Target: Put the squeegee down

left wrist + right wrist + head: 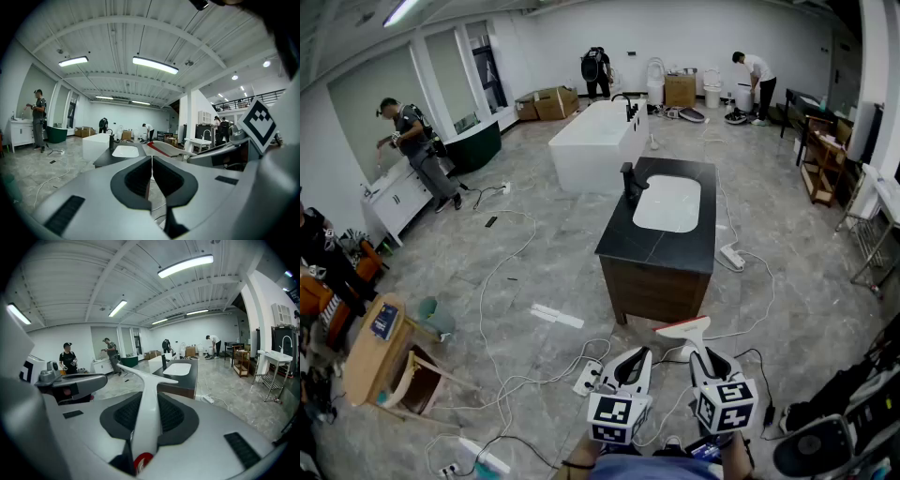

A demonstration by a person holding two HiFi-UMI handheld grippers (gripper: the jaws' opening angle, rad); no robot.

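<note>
One squeegee (682,328) | clamped in right gripper (147,412) | white basin (667,202) in vanity (652,286)

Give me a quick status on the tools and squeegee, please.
Left tool shut, empty. Right tool shut on squeegee, not yet down. Black vanity top ahead.

The squeegee (684,330) is white, its slim handle widening into a T-shaped head with a red blade edge and a red mark at the handle's butt. It is held in the air, handle clamped in the right tool (706,364). The head points forward at the dark vanity tabletop (619,246), short of touching it.
</note>
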